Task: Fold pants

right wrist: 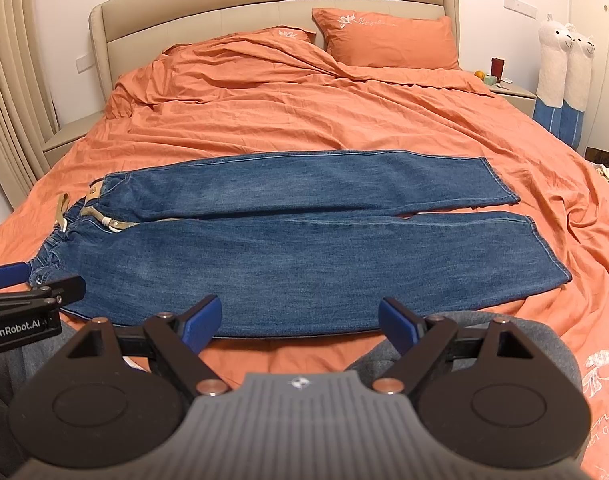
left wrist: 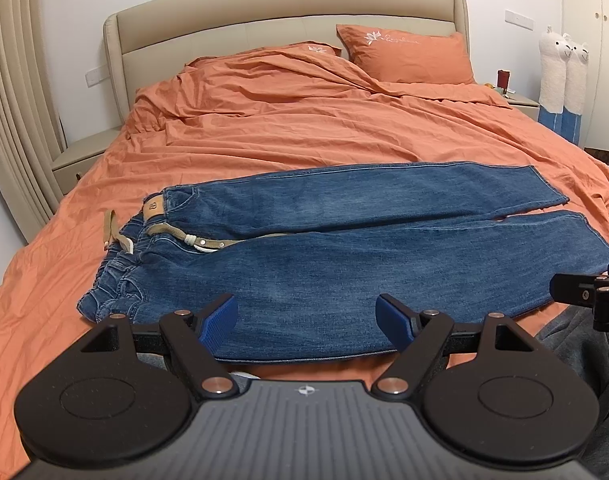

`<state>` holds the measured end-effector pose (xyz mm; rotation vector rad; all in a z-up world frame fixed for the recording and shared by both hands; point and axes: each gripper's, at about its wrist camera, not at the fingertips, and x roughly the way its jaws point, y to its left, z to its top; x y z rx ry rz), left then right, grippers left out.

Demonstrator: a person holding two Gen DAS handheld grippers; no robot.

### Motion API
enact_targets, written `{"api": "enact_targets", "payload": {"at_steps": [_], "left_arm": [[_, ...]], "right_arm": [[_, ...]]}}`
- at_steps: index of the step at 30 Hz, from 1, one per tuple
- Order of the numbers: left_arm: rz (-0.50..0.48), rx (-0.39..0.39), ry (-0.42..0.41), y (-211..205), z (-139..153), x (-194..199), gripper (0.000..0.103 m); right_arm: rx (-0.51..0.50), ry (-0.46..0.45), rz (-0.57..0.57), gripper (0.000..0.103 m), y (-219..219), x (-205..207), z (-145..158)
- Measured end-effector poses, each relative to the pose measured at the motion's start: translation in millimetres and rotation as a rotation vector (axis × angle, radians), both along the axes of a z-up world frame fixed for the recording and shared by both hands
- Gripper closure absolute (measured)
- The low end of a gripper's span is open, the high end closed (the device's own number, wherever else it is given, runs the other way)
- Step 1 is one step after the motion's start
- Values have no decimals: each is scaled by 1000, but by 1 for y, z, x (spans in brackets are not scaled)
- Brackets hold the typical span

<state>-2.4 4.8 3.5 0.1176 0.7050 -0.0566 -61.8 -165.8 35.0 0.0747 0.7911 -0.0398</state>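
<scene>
A bed with an orange sheet (left wrist: 304,120) and a beige headboard (right wrist: 264,8) fills both views; two pillows (right wrist: 388,40) sit at upper centre. Blue jeans (right wrist: 304,248) lie flat across the middle of the frame, waistband and tan belt (left wrist: 172,236) at left, both legs running right. The left gripper (left wrist: 306,318) and right gripper (right wrist: 300,318) hover at lower centre above the near edge of the jeans, jaws wide and empty.
</scene>
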Motion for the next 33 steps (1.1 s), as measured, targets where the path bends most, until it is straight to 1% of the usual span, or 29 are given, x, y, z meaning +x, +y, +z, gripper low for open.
{"api": "enact_targets", "payload": {"at_steps": [12,16,33], "left_arm": [[-2,-4,-1,-3,2,0,11],[-10,1,-4,-12,3,0,11],[-16,-7,-3,-10,2,0,11]], "right_arm": [[-1,-1,2,21,-1,0,0],[1,-4,-1,21,-2,0,0],[-5,-5,2,21,2,0,3]]}}
